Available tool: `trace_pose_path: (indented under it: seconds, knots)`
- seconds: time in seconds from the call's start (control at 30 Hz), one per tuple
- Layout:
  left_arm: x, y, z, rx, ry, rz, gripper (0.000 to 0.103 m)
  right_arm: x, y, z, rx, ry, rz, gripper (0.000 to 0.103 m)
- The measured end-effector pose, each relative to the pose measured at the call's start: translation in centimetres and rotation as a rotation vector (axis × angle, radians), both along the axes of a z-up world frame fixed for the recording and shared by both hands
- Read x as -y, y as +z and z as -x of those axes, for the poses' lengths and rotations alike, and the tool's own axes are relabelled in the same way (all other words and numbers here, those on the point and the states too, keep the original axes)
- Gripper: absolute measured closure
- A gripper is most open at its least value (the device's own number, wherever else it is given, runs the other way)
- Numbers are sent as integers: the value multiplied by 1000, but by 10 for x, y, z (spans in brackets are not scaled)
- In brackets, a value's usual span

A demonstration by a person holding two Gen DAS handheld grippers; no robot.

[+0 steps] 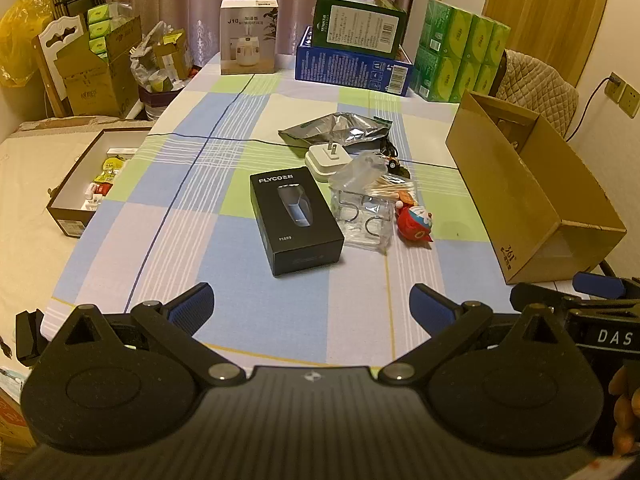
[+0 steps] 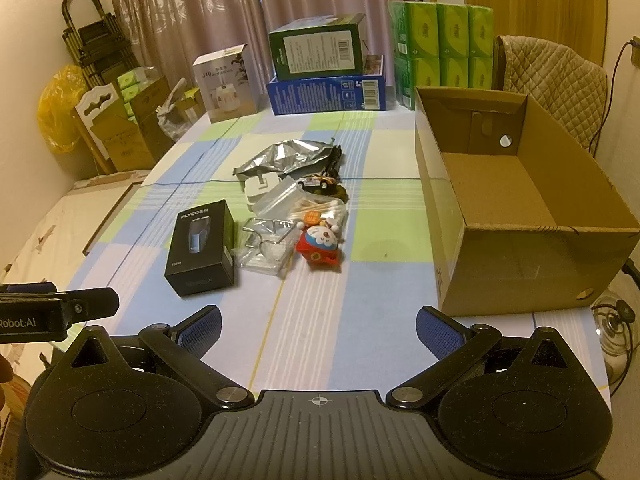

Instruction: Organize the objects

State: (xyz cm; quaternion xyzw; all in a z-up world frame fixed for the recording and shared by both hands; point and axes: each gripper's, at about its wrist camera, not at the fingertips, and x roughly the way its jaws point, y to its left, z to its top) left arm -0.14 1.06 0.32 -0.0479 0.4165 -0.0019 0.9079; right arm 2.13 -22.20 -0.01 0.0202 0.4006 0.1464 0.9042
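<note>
A black FLYCO shaver box lies mid-table. Beside it sit a clear plastic case, a bag of cotton swabs, a red and white toy figure, a white plug adapter, a silver foil bag and a small toy car. An open, empty cardboard box stands at the right. My left gripper and right gripper both hover open near the front edge, holding nothing.
Along the table's far edge stand a white humidifier box, a green box on a blue box and stacked green tissue packs. A shallow open box of small items lies left of the table. A padded chair stands behind the cardboard box.
</note>
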Motion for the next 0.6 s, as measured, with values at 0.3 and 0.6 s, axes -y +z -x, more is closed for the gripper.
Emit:
trace_pose_path:
  seconds: [0.3,0.6]
  knots:
    - [0,1,0,-2,-1,5,1,1,0,-4,-2,-1,0,2]
    - [-1,0,0,-4,0,5,1,2,-1,-1,-2,1,0,2]
